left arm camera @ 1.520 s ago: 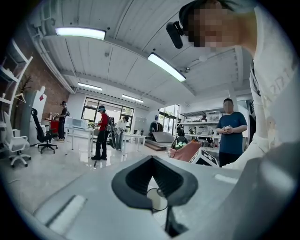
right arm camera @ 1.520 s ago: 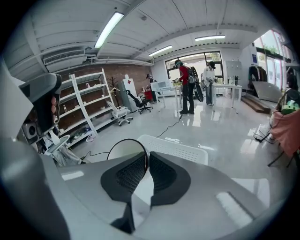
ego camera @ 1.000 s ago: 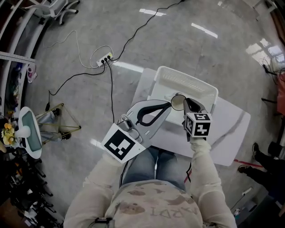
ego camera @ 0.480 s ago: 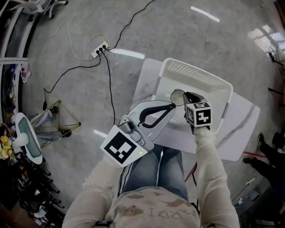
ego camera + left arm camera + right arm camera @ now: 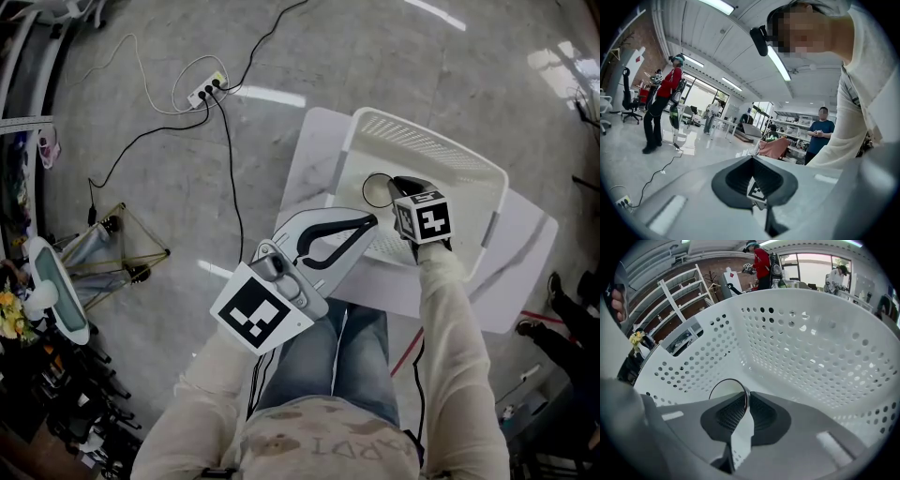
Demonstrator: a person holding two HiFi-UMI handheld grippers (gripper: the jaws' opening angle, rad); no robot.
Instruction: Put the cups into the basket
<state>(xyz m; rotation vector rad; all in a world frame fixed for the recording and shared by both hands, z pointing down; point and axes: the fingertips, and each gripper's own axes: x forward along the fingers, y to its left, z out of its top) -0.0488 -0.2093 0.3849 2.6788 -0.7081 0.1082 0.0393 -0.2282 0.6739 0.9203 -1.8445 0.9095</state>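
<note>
Jaws of right gripper pinch rim of clear round cup, low inside white perforated plastic basket. Left gripper jaws pressed together, empty. Risk: thin-rim grip slips, cup topples on release.

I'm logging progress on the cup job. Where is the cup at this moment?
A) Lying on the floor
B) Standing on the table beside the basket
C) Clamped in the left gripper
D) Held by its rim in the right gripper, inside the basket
D: the right gripper is shut on the cup by its thin rim, with the basket and its perforated walls all round.
</note>
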